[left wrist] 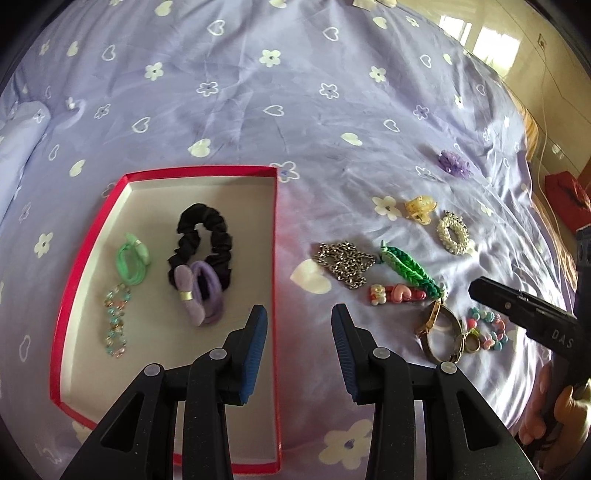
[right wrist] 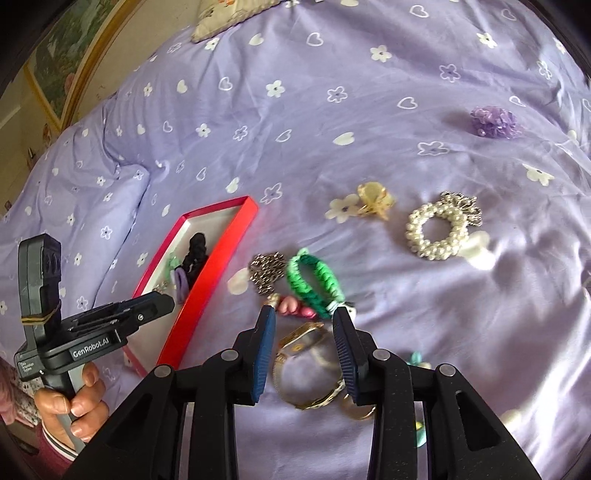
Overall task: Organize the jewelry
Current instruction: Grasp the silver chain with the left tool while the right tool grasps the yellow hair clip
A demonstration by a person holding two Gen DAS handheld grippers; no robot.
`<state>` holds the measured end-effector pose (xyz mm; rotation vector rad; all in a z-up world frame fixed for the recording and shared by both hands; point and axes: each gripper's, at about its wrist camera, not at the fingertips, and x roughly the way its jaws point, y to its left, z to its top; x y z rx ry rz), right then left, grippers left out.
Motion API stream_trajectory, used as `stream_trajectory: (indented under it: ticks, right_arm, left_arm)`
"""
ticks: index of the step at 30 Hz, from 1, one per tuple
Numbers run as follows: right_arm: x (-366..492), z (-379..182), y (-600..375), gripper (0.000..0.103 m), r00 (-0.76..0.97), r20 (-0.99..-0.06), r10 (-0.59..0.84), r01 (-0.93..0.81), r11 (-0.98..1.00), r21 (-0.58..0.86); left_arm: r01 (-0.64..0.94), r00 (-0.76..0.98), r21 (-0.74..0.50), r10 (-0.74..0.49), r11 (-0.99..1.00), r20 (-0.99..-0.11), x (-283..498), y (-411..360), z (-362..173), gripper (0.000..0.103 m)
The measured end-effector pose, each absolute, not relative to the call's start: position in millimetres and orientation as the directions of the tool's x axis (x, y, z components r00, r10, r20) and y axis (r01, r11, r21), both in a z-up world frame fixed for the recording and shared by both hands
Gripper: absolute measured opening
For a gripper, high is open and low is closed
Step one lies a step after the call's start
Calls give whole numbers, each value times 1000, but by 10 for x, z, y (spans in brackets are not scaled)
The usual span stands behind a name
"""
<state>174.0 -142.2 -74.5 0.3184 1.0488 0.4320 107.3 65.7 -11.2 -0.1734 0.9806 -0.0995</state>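
A red box (left wrist: 275,229) with a white floor lies on the bed and holds a black scrunchie (left wrist: 207,240), a purple hair tie (left wrist: 203,291), a green hair tie (left wrist: 133,266) and a beaded bracelet (left wrist: 116,321). My left gripper (left wrist: 299,308) hovers open over the box's right wall, with nothing between its fingers. To the right lie a silver chain (left wrist: 341,264), a green braided bracelet (right wrist: 314,284), a pink hair clip (right wrist: 295,308) and a gold watch (right wrist: 306,369). My right gripper (right wrist: 303,312) is open above the watch and holds nothing.
Further out on the lilac duvet (left wrist: 295,92) lie a pearl ring (right wrist: 436,230), a yellow claw clip (right wrist: 376,199), a purple flower (right wrist: 493,122) and a colourful bead bracelet (left wrist: 487,328). A pillow (right wrist: 229,18) lies at the far end. The bed's edge (left wrist: 532,155) runs on the right.
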Motion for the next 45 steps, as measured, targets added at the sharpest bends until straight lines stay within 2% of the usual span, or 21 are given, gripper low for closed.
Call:
stream_trajectory:
  ticks: [4, 6, 10, 13, 17, 25, 27, 29, 30, 31, 32, 45]
  right_arm:
    - [1848, -762, -1478, 37, 438, -763, 475, -175, 878, 446]
    - [1928, -768, -1506, 42, 446, -763, 467, -171, 882, 439]
    - [2119, -771, -1527, 43, 462, -765, 449, -167, 891, 422]
    - [2295, -804, -1516, 50, 469, -772, 428, -165, 902, 399]
    - [2511, -884, -1500, 51, 466, -783, 413, -157, 909, 386]
    - [2847, -1166, -1412, 51, 426, -811, 401, -154, 916, 371]
    - [2891, -1240, -1393, 51, 418, -817, 396, -153, 918, 367]
    - [2923, -1296, -1390, 50, 413, -821, 394, -147, 919, 366]
    - [2929, -1305, -1392, 48, 417, -821, 390, -145, 920, 364]
    - [2931, -1303, -1395, 43, 424, -820, 384, -144, 923, 358]
    - [2935, -1298, -1393, 29, 429, -822, 373, -143, 927, 346]
    - [2629, -967, -1471, 28, 473, -763, 441, -156, 894, 420]
  left_arm:
    - [28, 546, -175, -162, 984, -822, 1201, 532, -143, 38]
    - [44, 537, -162, -160, 986, -828, 1294, 455, -183, 38]
    - [64, 517, -144, -157, 987, -842, 1495, 320, -293, 38]
    - [85, 501, -131, -156, 988, -851, 1663, 227, -374, 40]
    - [109, 484, -111, -150, 988, -862, 1885, 117, -488, 48]
    - [136, 410, -65, -115, 989, -905, 2228, -61, -821, 48]
    - [149, 415, -48, -106, 988, -904, 2267, -92, -838, 44]
    - [170, 413, -55, -122, 984, -902, 2297, -132, -854, 20]
    - [178, 413, -60, -130, 982, -901, 2312, -144, -863, 18]
    - [180, 416, -59, -130, 982, -900, 2312, -150, -863, 15]
    - [185, 421, -55, -130, 981, -898, 2316, -165, -868, 13]
    - [144, 514, -151, -205, 978, -833, 1943, 114, -521, 10]
